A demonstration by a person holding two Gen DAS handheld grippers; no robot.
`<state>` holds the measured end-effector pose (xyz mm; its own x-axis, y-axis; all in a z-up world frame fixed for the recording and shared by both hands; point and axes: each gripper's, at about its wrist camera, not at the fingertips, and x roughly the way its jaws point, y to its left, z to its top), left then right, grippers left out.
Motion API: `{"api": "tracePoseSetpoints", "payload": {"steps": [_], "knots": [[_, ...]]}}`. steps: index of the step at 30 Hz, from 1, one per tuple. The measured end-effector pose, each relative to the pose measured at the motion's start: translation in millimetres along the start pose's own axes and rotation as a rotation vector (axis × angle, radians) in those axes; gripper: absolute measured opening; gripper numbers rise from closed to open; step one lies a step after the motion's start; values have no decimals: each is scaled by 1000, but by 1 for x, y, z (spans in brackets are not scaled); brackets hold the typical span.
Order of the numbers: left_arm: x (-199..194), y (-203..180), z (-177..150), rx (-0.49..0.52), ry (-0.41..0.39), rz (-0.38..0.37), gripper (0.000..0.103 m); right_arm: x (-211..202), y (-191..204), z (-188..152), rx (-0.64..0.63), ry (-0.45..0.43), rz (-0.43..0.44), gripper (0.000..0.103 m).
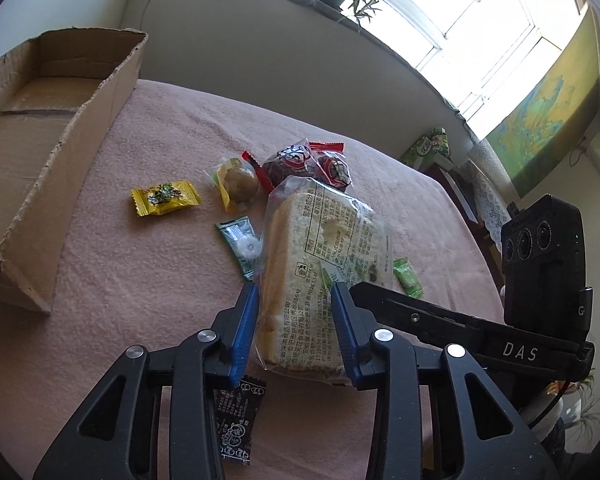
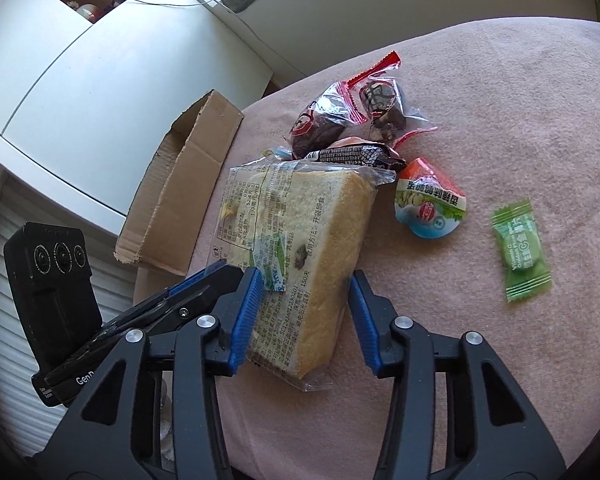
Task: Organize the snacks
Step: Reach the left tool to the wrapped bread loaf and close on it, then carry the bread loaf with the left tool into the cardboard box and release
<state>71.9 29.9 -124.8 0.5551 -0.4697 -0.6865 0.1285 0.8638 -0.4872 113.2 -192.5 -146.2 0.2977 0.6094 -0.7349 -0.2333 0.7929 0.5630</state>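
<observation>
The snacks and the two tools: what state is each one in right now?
Bread: sealed in its bag, lying on the cloth, between both tools' pads.
Left tool: pads against the bread's sides.
Right tool: left pad on the bag, right pad at its edge; contact there unclear.
Box: open, nothing visible inside.
Yellow candy: wrapped, lying loose.
Green candy: wrapped, lying apart from the pile.

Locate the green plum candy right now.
In the right wrist view the green plum candy lies flat on the pink cloth, far right, apart from the egg snack pouch on its left and clear of the bagged bread.
</observation>
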Motion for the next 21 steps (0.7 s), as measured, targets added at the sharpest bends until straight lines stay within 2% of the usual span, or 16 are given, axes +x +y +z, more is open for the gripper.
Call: {"api": "tracePoseSetpoints", "payload": {"steps": [10, 21], "knots": [[-16, -7, -1, 9, -49, 2, 33, -1, 15, 3, -33, -11, -9, 44], [-66, 4, 14, 21, -181, 21, 33, 2, 54, 12, -118, -49, 25, 44]]}}
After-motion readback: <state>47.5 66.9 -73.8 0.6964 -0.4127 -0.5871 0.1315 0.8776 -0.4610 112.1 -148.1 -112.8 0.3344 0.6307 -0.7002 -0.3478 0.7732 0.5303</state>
